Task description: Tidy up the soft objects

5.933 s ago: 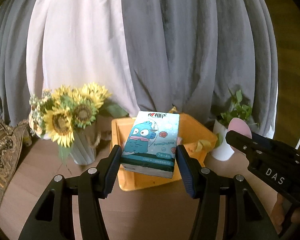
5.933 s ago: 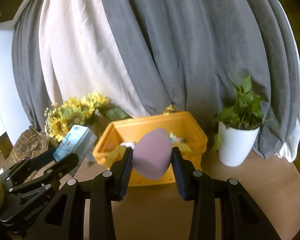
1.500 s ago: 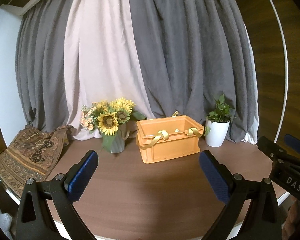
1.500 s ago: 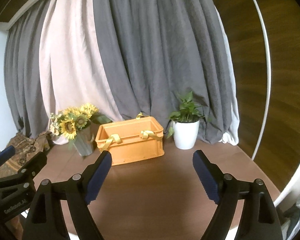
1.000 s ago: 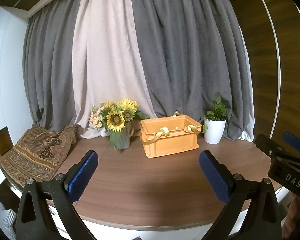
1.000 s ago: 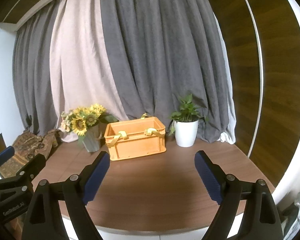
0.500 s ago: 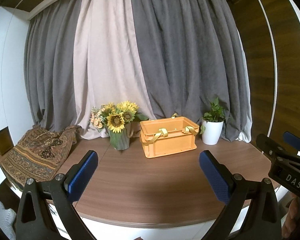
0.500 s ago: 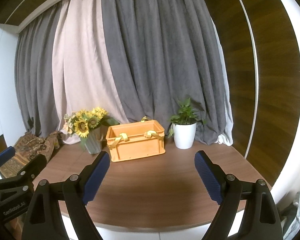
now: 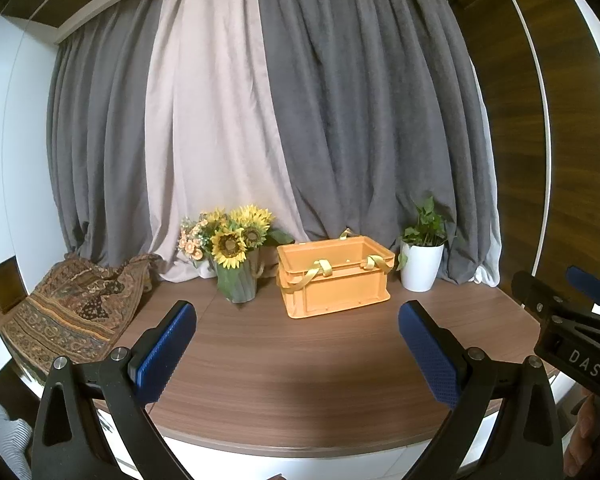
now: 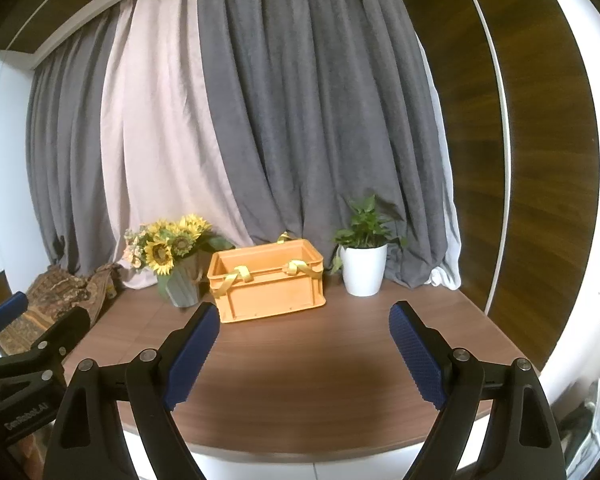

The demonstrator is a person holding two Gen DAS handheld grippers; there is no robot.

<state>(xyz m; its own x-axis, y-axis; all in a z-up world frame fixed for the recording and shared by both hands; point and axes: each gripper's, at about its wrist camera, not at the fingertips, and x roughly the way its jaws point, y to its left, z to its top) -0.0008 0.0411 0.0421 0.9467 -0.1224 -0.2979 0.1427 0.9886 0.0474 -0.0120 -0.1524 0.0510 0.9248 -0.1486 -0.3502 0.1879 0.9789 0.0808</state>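
Grey and pale curtains (image 9: 300, 120) hang behind a brown wooden tabletop (image 9: 300, 360) with a curved front edge. Toward the back of it stands an orange crate (image 9: 334, 280) with yellow ribbon (image 9: 318, 270) draped over its near rim. What lies inside is hidden by the crate's walls in both views. Just left of the crate is a vase of sunflowers (image 9: 232, 240), and just right of it a green plant in a white pot (image 9: 422, 270). A patterned cloth (image 9: 68, 308) lies over the tabletop's left end.

The left gripper (image 9: 298, 344) hangs above the tabletop's front edge, well short of the crate, its blue-padded fingers (image 9: 164, 350) spread wide with nothing between them. The right gripper (image 10: 304, 344) sits beside it at much the same height, its fingers (image 10: 416, 354) likewise wide apart and holding nothing. Each gripper shows at the edge of the other's view.
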